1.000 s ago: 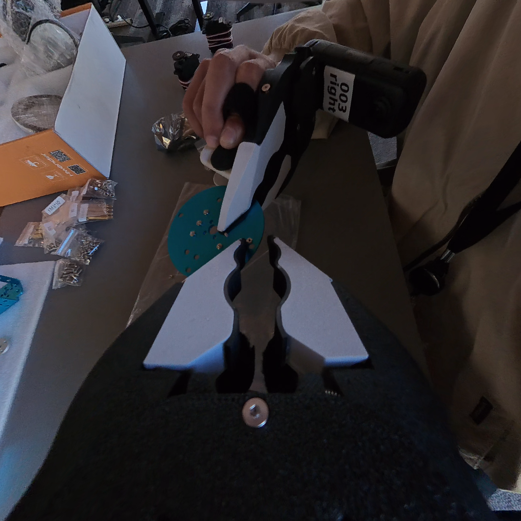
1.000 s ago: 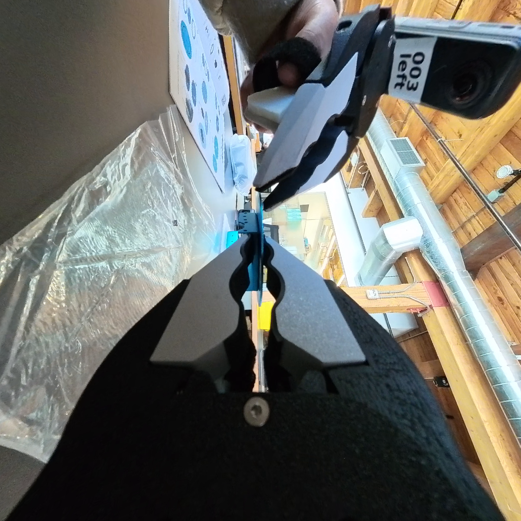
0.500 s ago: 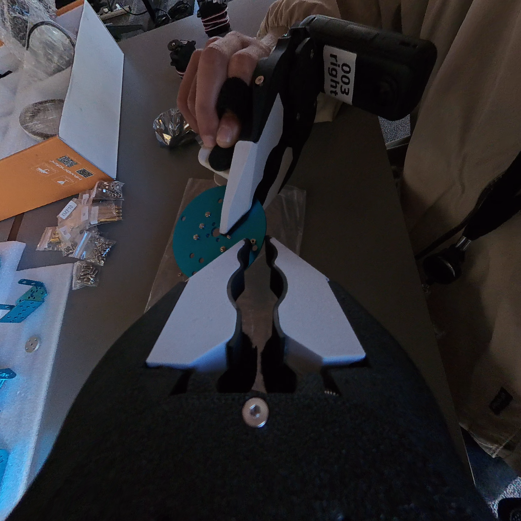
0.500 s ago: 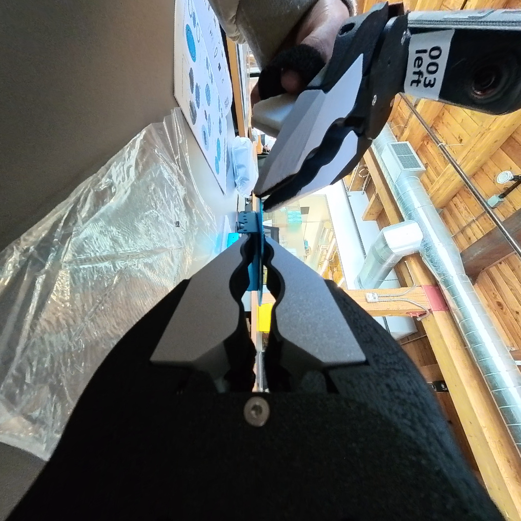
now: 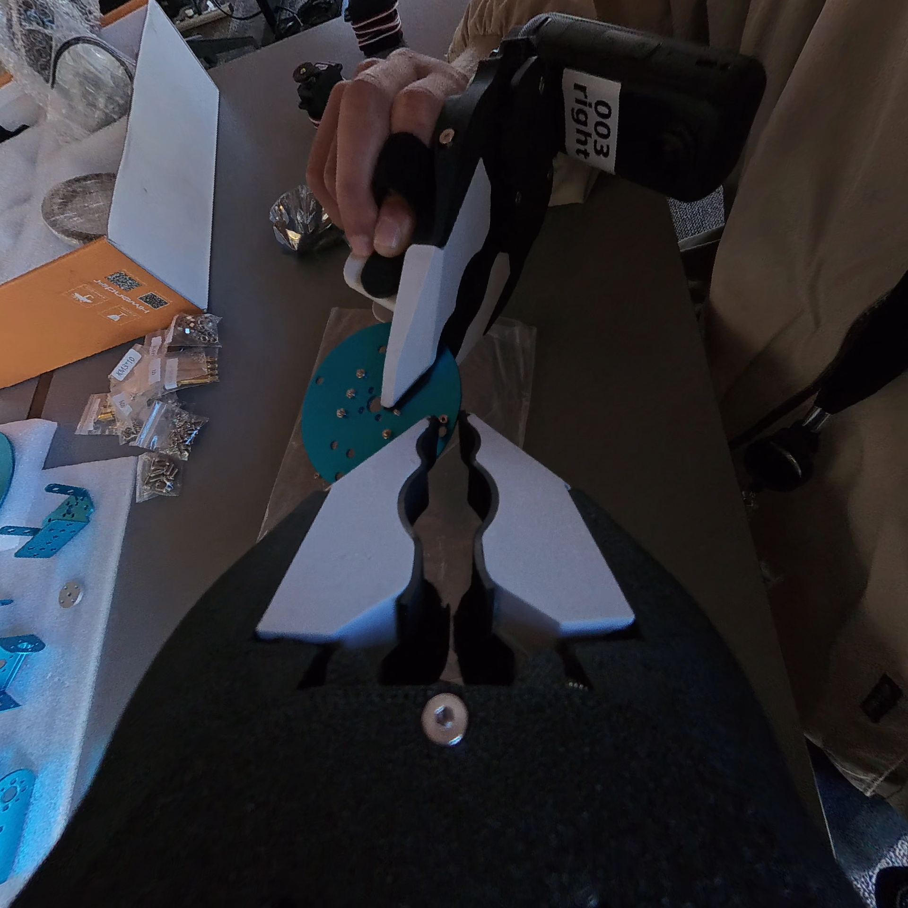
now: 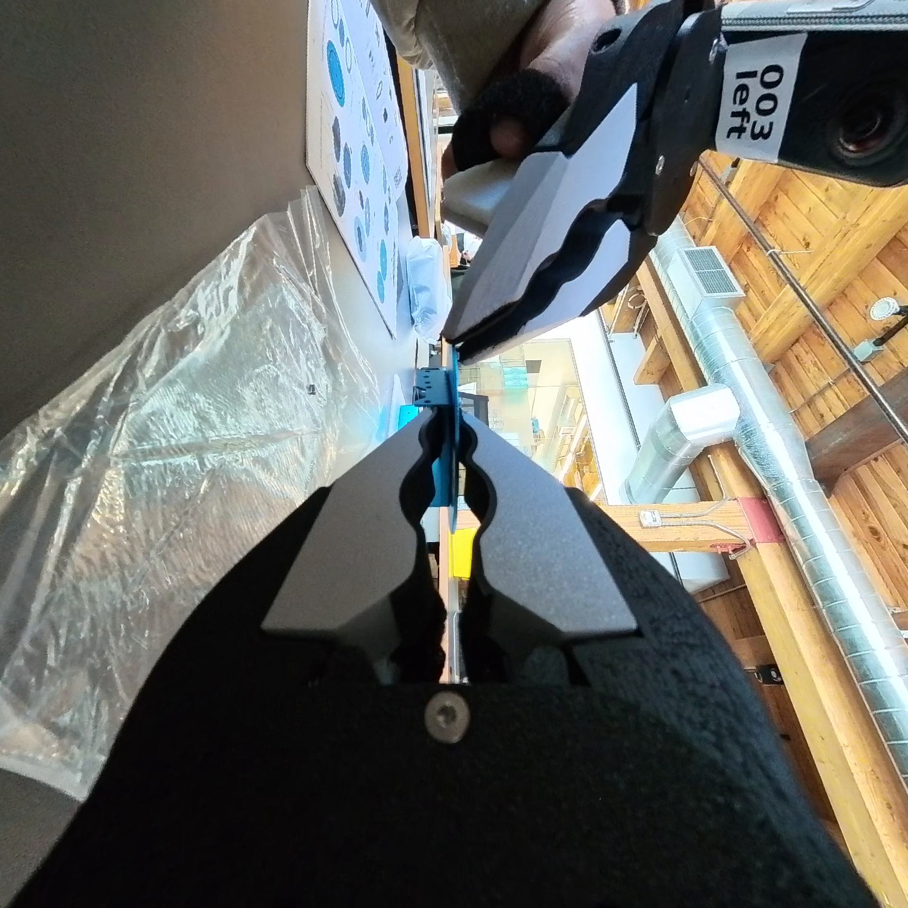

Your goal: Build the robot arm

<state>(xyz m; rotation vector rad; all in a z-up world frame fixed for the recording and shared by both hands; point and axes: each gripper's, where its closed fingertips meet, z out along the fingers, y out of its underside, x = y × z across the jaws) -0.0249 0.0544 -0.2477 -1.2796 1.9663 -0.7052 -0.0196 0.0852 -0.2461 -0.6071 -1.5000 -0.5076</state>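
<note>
A teal round disc (image 5: 344, 417) drilled with holes and set with small brass screws is held up above a clear plastic bag (image 5: 496, 373). My right gripper (image 5: 398, 404) comes down from above and is shut on the disc near its middle. In the right wrist view (image 6: 454, 417) the disc (image 6: 442, 471) shows edge-on between its fingers. My left gripper (image 5: 446, 422) is closed to a narrow gap on the disc's rim, by a brass screw. It also shows in the right wrist view (image 6: 453, 346), its tips straddling the disc's edge.
On the grey table (image 5: 614, 442) are an orange and white box (image 5: 98, 295), small bags of screws (image 5: 162, 393), crumpled foil (image 5: 299, 221) and a white foam sheet (image 5: 59, 589) with blue brackets. A printed sheet (image 6: 358, 147) lies farther off. A person in beige (image 5: 810, 295) sits at the right. The tips of both grippers are at nearly the same place.
Both grippers keep their hold on the disc. The left gripper has tilted a little, so more of the white foam sheet shows at the left.
</note>
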